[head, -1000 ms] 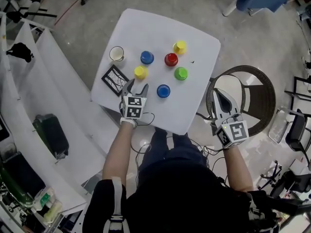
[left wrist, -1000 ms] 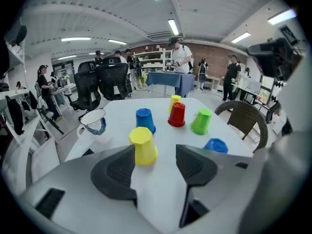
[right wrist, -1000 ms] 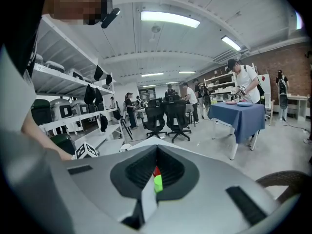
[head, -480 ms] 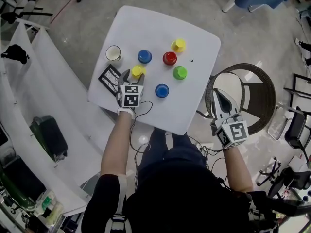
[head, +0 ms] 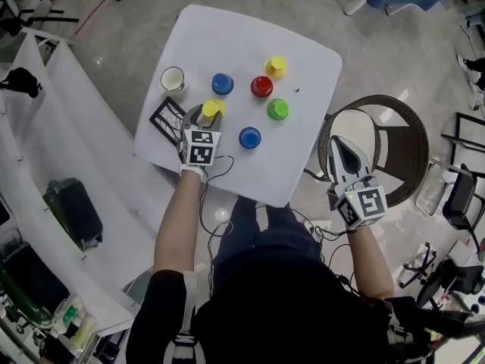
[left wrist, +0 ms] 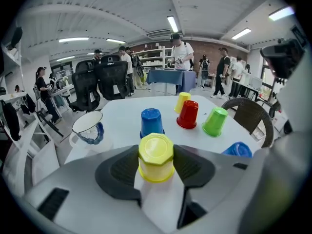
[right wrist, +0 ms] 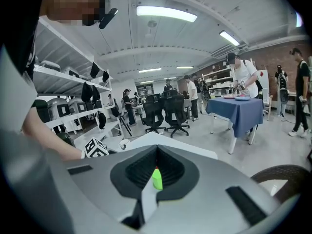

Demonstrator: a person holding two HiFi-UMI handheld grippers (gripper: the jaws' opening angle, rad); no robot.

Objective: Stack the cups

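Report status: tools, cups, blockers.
Left tool: jaws just been closing, pads on near yellow cup, cup on table. Right tool: shut, empty, off to the side. Nothing stacked. Nothing in the way.

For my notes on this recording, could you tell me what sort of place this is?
Probably an open lab or workshop: office chairs, stocked shelves and people working at a blue-clothed table.
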